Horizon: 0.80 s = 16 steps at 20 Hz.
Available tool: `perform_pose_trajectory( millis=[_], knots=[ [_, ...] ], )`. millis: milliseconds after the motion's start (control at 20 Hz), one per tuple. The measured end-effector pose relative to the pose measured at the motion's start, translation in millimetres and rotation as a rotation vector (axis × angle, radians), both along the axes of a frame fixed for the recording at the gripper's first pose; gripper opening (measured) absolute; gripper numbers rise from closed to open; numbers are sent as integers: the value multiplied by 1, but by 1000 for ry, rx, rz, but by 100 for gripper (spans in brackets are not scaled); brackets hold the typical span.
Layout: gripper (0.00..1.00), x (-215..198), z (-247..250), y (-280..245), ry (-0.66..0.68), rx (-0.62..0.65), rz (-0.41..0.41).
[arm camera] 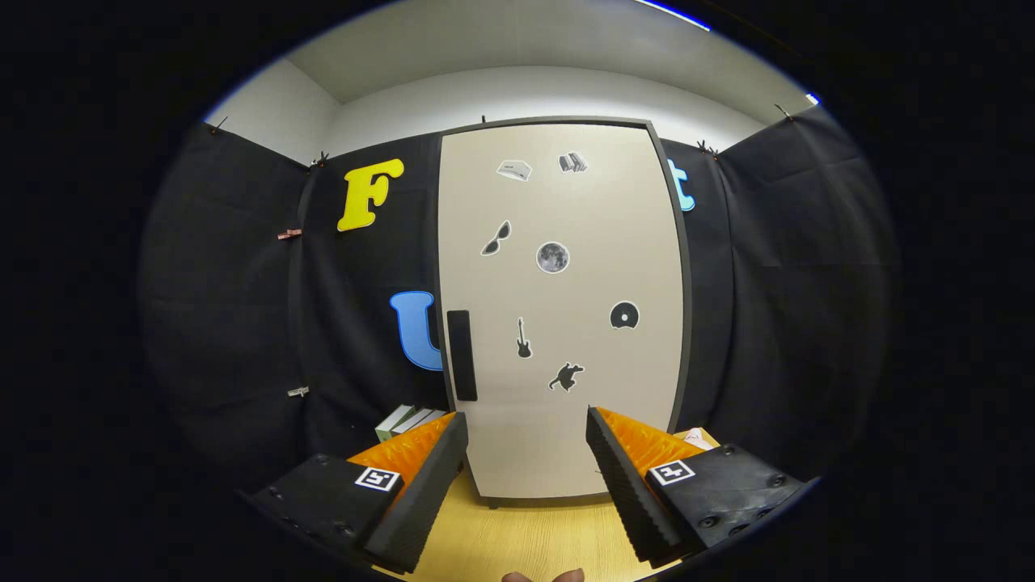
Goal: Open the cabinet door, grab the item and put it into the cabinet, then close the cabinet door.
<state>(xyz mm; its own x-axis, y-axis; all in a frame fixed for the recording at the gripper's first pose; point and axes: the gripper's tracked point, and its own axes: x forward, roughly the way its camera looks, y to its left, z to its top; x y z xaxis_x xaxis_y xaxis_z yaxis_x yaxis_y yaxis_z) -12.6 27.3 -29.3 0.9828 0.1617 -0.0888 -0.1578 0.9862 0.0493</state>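
A tall pale cabinet [558, 323] with a dark frame stands on the wooden table straight ahead, its door shut. The door carries several small stickers and a black upright handle [462, 355] near its left edge. My gripper [527, 427] is open, held short of the door, fingers spread wide with nothing between them; the handle is just above and beyond the left fingertip. A green-and-white box-like item [407, 421] lies on the table left of the cabinet, partly hidden behind my left finger [420, 477].
The light wooden tabletop [525, 537] runs from the fingers to the cabinet's foot. A small pale object [695, 436] peeks out at the cabinet's right, behind my right finger. Black cloth walls close in on both sides. Fingertips of a hand [542, 575] show below.
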Motion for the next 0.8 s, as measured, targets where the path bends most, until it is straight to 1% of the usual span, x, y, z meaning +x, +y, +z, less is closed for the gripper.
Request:
perform_pose_trajectory(
  millis=[800],
  knots=[
    [96,4,2,2,-8,-17,1]
  ],
)
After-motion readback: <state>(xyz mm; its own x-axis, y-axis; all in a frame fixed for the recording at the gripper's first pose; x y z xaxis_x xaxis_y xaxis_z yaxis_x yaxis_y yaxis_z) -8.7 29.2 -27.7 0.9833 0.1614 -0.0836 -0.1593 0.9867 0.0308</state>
